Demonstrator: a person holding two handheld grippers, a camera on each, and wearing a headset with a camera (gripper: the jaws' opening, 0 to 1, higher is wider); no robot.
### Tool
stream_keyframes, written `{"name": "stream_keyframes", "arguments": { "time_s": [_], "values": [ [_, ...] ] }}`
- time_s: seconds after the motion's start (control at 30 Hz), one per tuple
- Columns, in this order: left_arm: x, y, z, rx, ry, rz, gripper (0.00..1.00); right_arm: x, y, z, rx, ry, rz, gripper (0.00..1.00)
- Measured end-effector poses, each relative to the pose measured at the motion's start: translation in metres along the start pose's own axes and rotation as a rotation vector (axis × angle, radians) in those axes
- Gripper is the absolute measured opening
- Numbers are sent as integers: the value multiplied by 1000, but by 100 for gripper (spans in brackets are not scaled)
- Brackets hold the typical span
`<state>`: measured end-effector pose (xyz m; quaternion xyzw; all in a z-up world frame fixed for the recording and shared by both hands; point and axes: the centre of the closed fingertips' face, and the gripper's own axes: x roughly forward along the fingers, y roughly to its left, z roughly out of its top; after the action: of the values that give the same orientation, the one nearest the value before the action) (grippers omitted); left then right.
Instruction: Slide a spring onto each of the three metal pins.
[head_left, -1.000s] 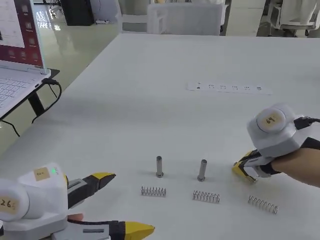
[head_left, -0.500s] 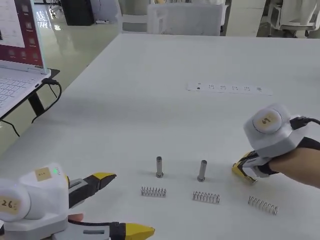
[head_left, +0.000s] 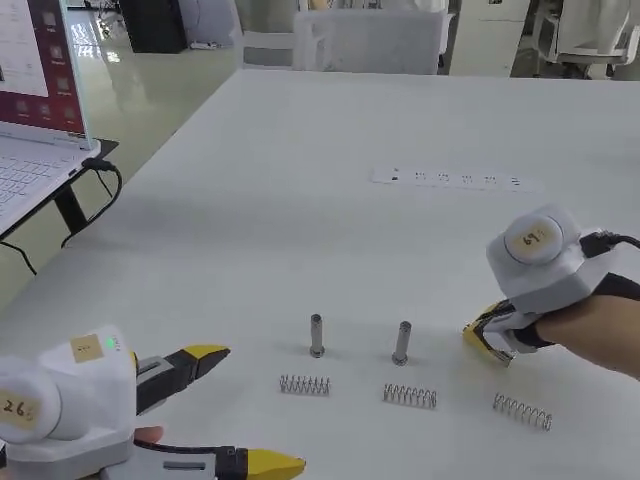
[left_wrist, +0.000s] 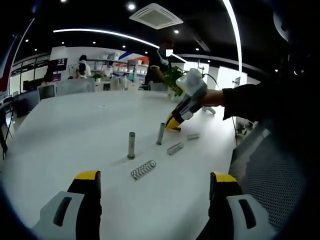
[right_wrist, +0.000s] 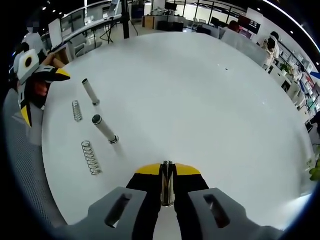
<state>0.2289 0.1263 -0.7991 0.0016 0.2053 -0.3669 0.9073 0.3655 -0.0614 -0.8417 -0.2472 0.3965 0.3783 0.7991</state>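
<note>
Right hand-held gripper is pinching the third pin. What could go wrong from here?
1. The third pin sits between just the tips of the right hand-held gripper; it may slip or topple on release.
2. The left pin and middle pin stand free nearby; a careless sweep could knock them over.
3. The nearest spring lies loose beside that gripper and might roll if nudged.

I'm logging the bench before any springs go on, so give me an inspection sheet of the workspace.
Surface: white table.
Job's things: two metal pins upright; third pin in the right tool; three springs lying loose, none on a pin.
Clutter: power strip.
Grippers: left tool open; right tool shut on the third pin.
Cables: black cable by the laptop.
Surroundings: laptop at left, chairs behind the table.
</note>
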Motion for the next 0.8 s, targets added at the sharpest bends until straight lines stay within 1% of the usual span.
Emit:
{"name": "stream_keyframes", "arguments": {
  "time_s": [0.2, 0.43, 0.6, 0.8],
  "values": [
    [-5, 6, 3, 5, -6, 10, 87, -9, 2, 6, 0, -20, -8, 6],
    [-5, 8, 7, 13, -13, 12, 87, -18, 2, 8, 3, -35, -17, 6],
    [-3, 8, 9, 19, -13, 7, 87, -22, -3, 8, 11, -50, -27, 6],
    [-2, 9, 12, 25, -14, 2, 87, -27, -4, 8, 26, -59, -30, 6]
  ]
}}
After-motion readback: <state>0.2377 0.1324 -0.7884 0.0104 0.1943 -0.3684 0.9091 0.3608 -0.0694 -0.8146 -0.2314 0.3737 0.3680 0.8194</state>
